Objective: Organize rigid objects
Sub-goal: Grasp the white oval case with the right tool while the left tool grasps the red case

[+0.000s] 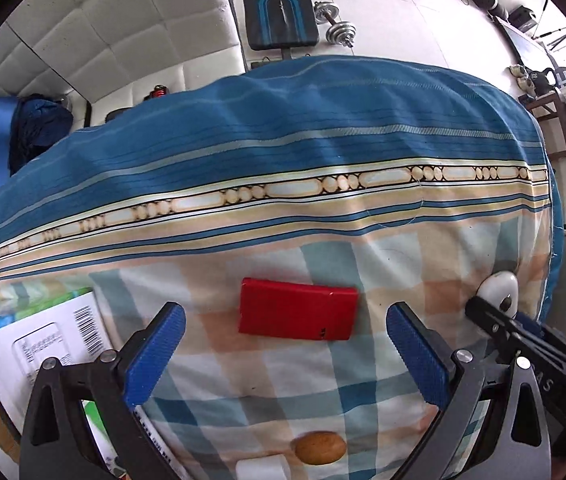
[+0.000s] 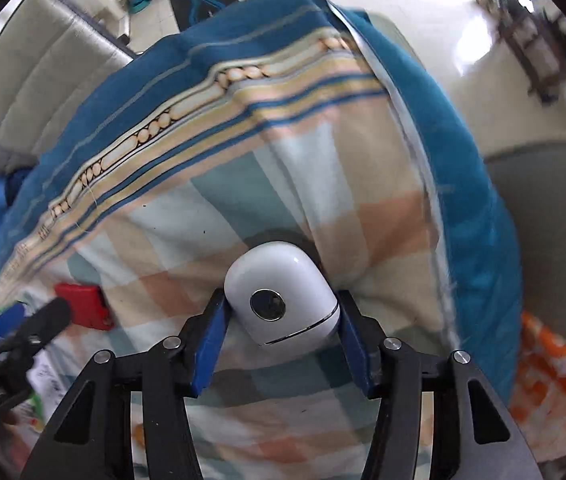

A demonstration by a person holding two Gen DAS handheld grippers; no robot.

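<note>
Right wrist view: our right gripper has its blue pads closed against both sides of a small white rounded device with a dark round lens on its face, held just above the checked bedsheet. To its left lies a red rectangular case, flat on the sheet. Left wrist view: our left gripper hangs wide open with nothing between its blue pads, the red rectangular case lying flat on the bedsheet just beyond the fingertips. The right gripper shows at the right edge, clamped on the white device. A printed box with a barcode lies at left, a brown oval object and a white block near the bottom. Dumbbells and a dark padded bench sit on the white floor beyond the bed.
</note>
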